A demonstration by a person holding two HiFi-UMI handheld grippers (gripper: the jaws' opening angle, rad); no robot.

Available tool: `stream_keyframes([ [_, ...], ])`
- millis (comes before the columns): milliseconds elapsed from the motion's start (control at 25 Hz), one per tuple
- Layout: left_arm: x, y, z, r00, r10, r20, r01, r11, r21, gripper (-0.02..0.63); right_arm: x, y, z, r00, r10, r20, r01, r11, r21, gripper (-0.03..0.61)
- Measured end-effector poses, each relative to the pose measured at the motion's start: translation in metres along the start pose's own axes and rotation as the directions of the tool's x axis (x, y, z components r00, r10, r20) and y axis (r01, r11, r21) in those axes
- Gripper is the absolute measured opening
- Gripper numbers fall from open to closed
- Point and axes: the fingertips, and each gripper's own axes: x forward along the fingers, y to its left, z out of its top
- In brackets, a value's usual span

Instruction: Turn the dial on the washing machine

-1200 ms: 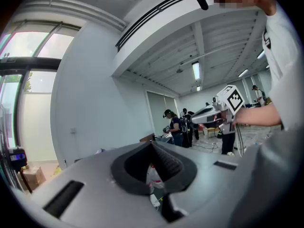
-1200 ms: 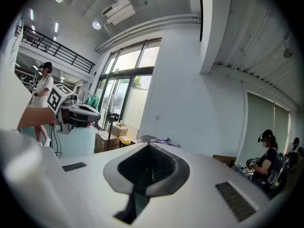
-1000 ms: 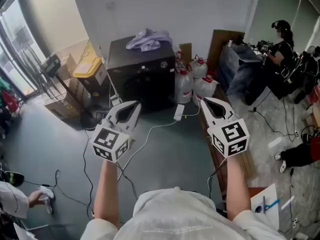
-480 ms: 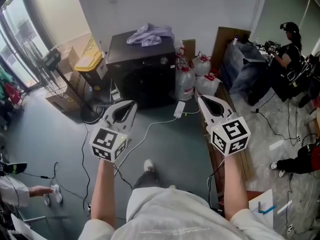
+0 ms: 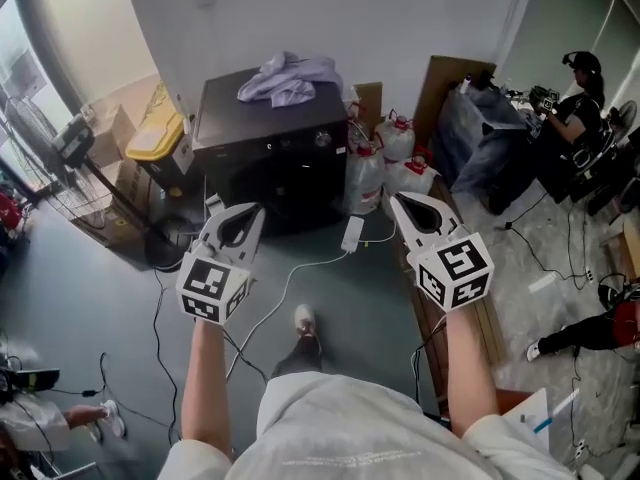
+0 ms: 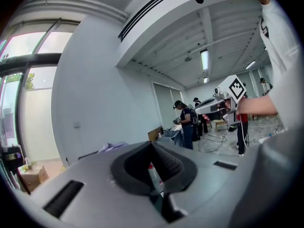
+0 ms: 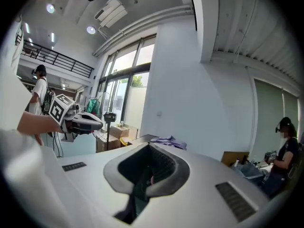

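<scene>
The dial point(image 5: 321, 139) is seen as a small round knob on the front panel of the black washing machine point(image 5: 270, 163), well ahead of both grippers and roughly between their lines. It is judged to be rigid and smooth and to turn on a fixed shaft, so it is best pinched across its rim. The right gripper point(image 5: 402, 200) and left gripper point(image 5: 250, 210) are both pressed together, with nothing held. Crumpled cloth point(image 5: 285, 76) is seen beyond, on the machine's top.
</scene>
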Motion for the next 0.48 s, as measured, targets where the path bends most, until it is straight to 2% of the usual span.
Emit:
stream_keyframes([
  [280, 0.084, 0.087, -0.005, 0.999, -0.052, 0.009, 0.052, 0.999, -0.011, 0.015, 0.093, -0.029, 0.015, 0.999, -0.026, -0.046, 0.024, 0.999, -0.027, 0.014],
  [400, 0.109, 0.115, -0.011, 0.998, -0.064, 0.010, 0.064, 0.998, -0.024, 0.015, 0.126, -0.036, 0.013, 0.998, -0.022, -0.065, 0.020, 0.999, -0.028, 0.014],
  [480, 0.124, 0.129, -0.020, 0.997, -0.075, 0.009, 0.076, 0.997, -0.031, 0.015, 0.145, -0.044, 0.012, 0.997, -0.049, -0.063, 0.047, 0.999, -0.020, 0.014],
])
